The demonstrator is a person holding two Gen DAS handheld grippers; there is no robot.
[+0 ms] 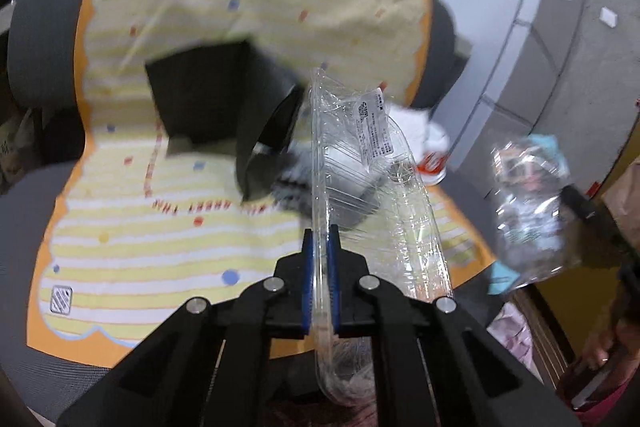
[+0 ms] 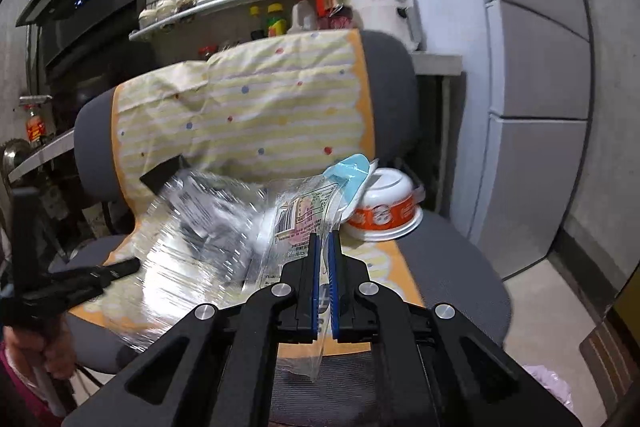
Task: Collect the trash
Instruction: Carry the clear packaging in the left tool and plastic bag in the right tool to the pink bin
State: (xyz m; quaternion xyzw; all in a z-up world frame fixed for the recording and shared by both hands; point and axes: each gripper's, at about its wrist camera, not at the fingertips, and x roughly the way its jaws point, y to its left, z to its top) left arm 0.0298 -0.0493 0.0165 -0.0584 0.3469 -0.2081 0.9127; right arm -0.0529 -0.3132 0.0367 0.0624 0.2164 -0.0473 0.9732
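Clamping tight, the left gripper [image 1: 321,239] pinches a clear plastic tray [image 1: 376,187], the right gripper [image 2: 325,243] a labelled wrapper [image 2: 304,215] — both lifted over the chair [image 2: 452,267]. Left: an instant-noodle bowl [image 2: 384,211] far right, perhaps more — no bin visible.

your left gripper [image 1: 321,239] is matt black plastic with blue pads and shiny metal pins, like your right gripper [image 2: 325,243]. you see a clear, glossy, ribbed plastic tray [image 1: 372,187] and a crinkly, glossy transparent wrapper [image 2: 308,215] with a paper label. the chair [image 2: 452,259] is matt grey fabric under a soft striped cloth cover [image 1: 140,227]. the bowl [image 2: 386,207] looks smooth and glossy.
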